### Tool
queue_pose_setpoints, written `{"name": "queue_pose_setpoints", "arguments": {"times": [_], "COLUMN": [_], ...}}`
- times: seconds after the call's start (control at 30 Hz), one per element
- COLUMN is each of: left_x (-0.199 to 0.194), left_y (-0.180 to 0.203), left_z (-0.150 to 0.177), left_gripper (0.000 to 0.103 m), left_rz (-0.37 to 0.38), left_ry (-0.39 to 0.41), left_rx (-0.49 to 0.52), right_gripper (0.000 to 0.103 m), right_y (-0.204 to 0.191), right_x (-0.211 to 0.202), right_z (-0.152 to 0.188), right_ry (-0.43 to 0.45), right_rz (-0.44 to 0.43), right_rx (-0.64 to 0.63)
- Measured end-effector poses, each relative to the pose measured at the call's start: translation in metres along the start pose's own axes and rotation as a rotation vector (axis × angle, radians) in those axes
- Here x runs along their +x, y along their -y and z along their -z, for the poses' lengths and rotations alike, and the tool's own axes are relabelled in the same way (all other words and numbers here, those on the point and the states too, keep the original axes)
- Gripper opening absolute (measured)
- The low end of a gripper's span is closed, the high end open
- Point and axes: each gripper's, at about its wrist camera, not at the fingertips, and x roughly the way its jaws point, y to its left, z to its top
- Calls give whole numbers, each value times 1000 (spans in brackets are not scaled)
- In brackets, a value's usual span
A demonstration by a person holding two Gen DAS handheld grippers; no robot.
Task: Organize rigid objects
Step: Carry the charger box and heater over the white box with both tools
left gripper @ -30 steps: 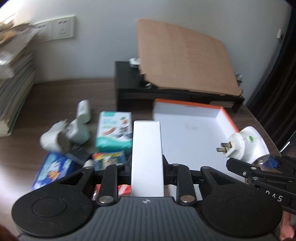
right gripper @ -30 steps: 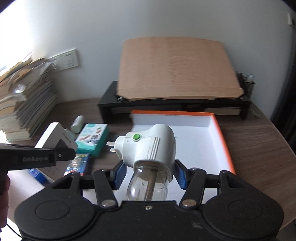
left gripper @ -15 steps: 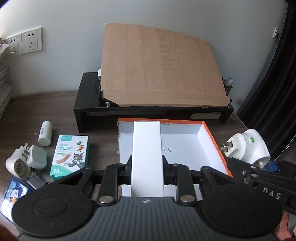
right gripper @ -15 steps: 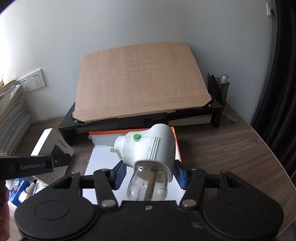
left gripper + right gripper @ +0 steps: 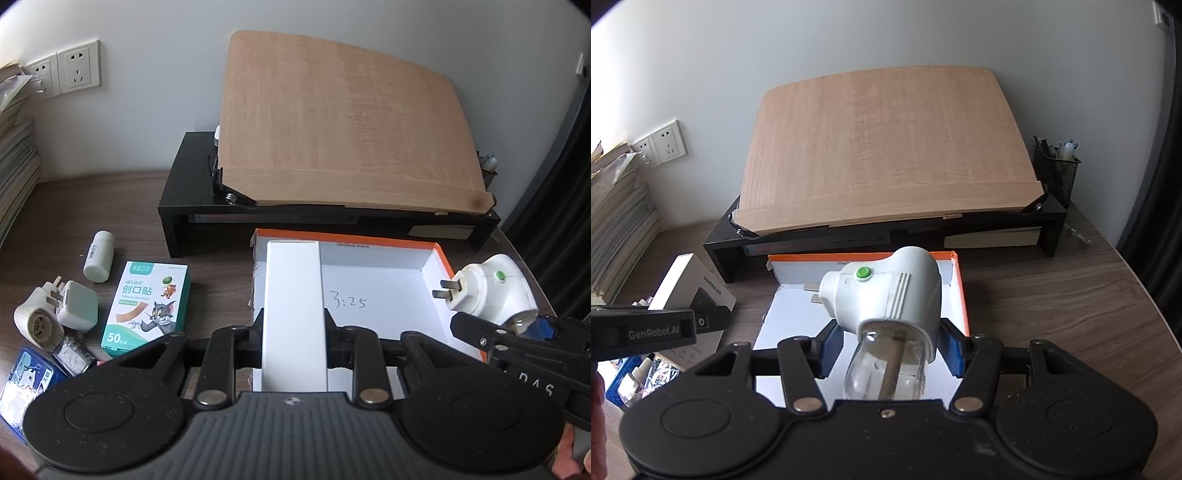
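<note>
Left gripper (image 5: 294, 325): fingers closed flat against both sides of a white box (image 5: 293, 314), box held upright along the finger axis, projecting forward past the tips. In the right wrist view its finger bar enters from the left edge.

Right gripper (image 5: 888, 343): blue pads (image 5: 827, 347) clamped on a white plug-in device (image 5: 886, 295), prongs pointing left, clear bottle end toward the camera. Held to the right of the left gripper, level with it.
</note>
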Motion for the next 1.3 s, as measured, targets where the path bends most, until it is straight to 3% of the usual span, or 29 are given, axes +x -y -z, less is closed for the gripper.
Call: {"name": "queue_pose_setpoints", "arguments": {"times": [0.67, 1.3], "left_x": [23, 37], "left_y": [16, 27], "left_z": [-9, -13], "left_gripper": [27, 27], "left_rz": [-22, -23], "left_ry": [-18, -39], "left_rx": [-18, 1], "right_gripper": [67, 67], "right_y": [7, 10], "right_x": [34, 48], "right_z": [-16, -19], "right_ry": [-46, -74], "right_rz": [-8, 40], "right_rx": [-25, -36]}}
